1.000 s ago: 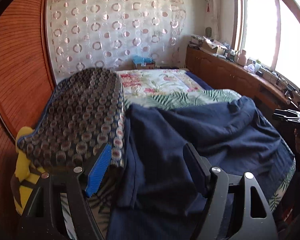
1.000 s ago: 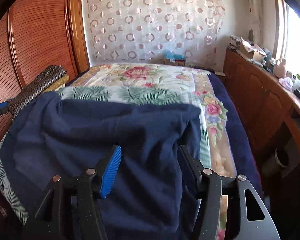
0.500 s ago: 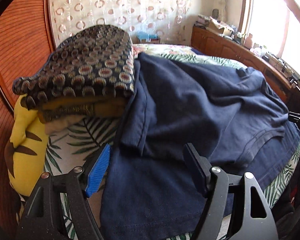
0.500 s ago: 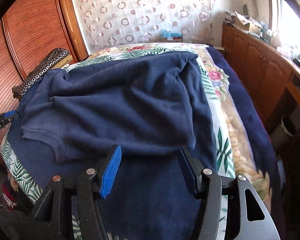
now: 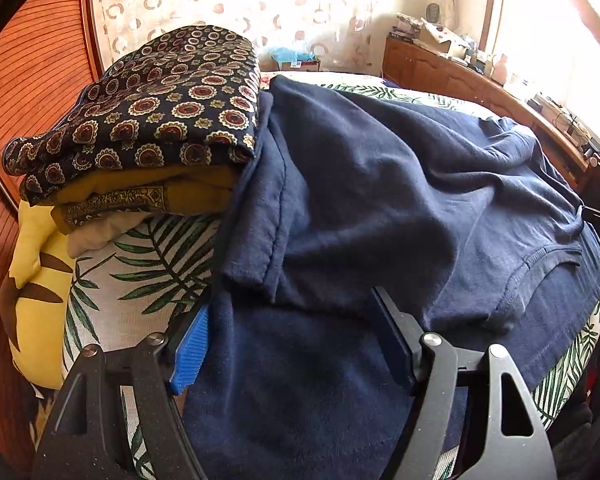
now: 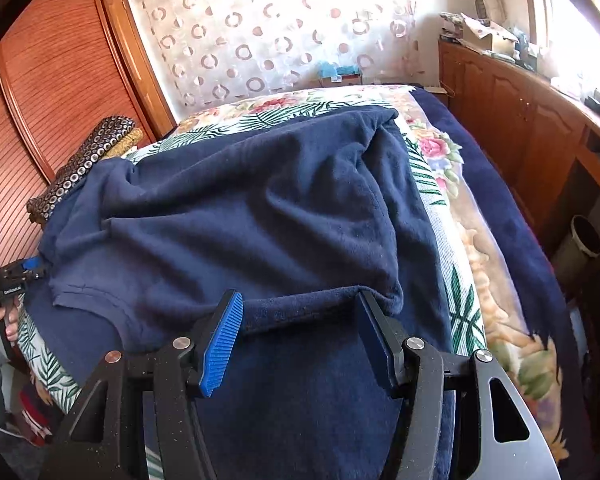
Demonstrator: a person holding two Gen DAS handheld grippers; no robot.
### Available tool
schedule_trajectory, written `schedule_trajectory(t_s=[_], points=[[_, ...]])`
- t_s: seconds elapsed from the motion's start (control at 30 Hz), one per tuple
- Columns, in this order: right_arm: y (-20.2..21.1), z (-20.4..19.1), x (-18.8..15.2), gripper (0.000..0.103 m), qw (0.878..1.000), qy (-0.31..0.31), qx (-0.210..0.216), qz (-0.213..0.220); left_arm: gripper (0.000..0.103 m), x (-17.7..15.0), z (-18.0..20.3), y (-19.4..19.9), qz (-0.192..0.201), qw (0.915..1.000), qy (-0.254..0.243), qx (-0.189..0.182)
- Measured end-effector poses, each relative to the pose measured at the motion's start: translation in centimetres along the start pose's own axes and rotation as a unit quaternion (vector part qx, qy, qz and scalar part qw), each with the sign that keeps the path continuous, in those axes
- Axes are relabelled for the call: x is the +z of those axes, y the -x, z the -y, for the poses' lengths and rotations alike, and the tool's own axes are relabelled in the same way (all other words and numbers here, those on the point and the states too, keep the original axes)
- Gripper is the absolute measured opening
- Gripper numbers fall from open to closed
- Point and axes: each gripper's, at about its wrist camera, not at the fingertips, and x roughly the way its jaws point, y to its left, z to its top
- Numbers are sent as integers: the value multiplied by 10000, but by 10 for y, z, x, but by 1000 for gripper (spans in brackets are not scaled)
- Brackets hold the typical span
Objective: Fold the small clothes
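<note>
One fold looks laid into the navy T-shirt (image 5: 380, 184): its upper half is doubled toward the near edge of the bed, a short sleeve (image 5: 256, 216) lies turned over on the left side, and the collar (image 5: 540, 264) shows on the right. I judge the job about half done; the sleeves and a final fold across remain, and the cloth is rumpled, so it wants smoothing first. The left gripper (image 5: 296, 344) stands with jaws spread wide above the shirt's lower left part, holding nothing. The right gripper (image 6: 300, 336) is likewise spread, its fingers either side of the folded edge (image 6: 320, 304) without pinching it. A stack of folded clothes (image 5: 148, 128), patterned piece on top, touches the shirt's left side and crowds that sleeve. Beneath is a leaf-print bedspread (image 5: 140, 264); a yellow cushion (image 5: 36, 280) sits at the left corner, and a wooden cabinet (image 6: 520, 120) runs well off to the right.
</note>
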Motion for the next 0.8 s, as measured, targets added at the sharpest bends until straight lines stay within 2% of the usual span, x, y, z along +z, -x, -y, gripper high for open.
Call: schedule_trajectory(t_s=[0.17, 0.53, 0.6, 0.67, 0.7, 0.73, 0.8], points=[[-21, -10, -7, 60, 9998, -11, -187, -44, 75, -1, 0, 0, 57, 10000, 3, -8], [-22, -26, -25, 60, 9974, 311, -581, 289, 76, 0, -1, 1, 56, 10000, 34, -26], [-20, -26, -25, 60, 9975, 294, -564, 296, 76, 1, -7, 4, 79, 9995, 237, -178], [-18, -25, -25, 60, 9979, 253, -516, 310, 76, 3, -15, 10, 219, 9977, 473, -424], [-17, -23, -25, 60, 9981, 225, -487, 314, 76, 5, -19, 15, 336, 9970, 558, -430], [-16, -22, -25, 60, 9983, 189, -452, 320, 75, 7, -21, 17, 374, 9970, 572, -375], [-14, -19, -25, 60, 9987, 118, -383, 313, 58, 11, -25, 18, 378, 9970, 623, -258]])
